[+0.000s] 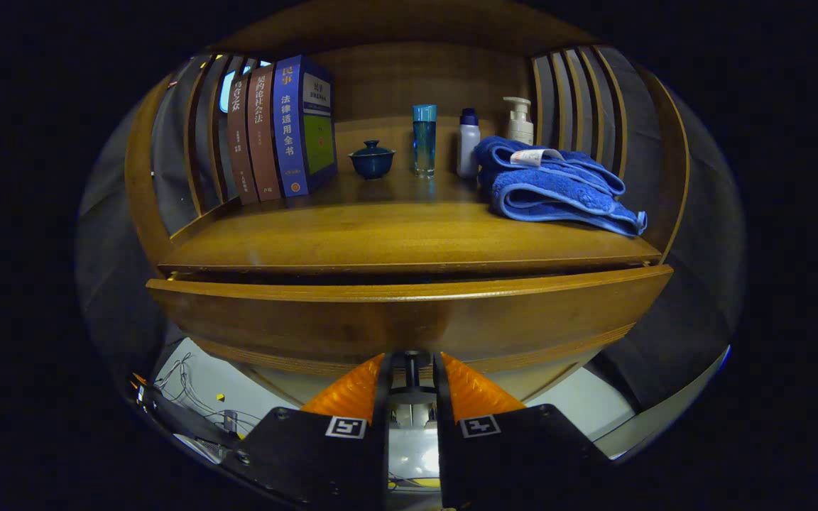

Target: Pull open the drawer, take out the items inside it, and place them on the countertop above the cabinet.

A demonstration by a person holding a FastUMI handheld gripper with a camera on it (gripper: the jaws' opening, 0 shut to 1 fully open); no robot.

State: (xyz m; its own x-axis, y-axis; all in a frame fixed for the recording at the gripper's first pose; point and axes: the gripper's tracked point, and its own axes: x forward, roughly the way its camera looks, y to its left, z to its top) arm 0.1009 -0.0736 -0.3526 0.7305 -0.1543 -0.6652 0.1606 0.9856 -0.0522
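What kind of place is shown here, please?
Probably a staged home corner: a wooden cabinet with books, a folded blue towel and toiletry bottles on its countertop. The fingers grip the drawer knob.

The wooden bench [380,238] carries three upright books [281,131] at far left, leaning against the slatted side. Right of them stand a small lidded cup [372,159], a blue glass [424,139], a white bottle [468,143] and a pump dispenser [520,121]. A folded blue towel [554,188] lies at right.
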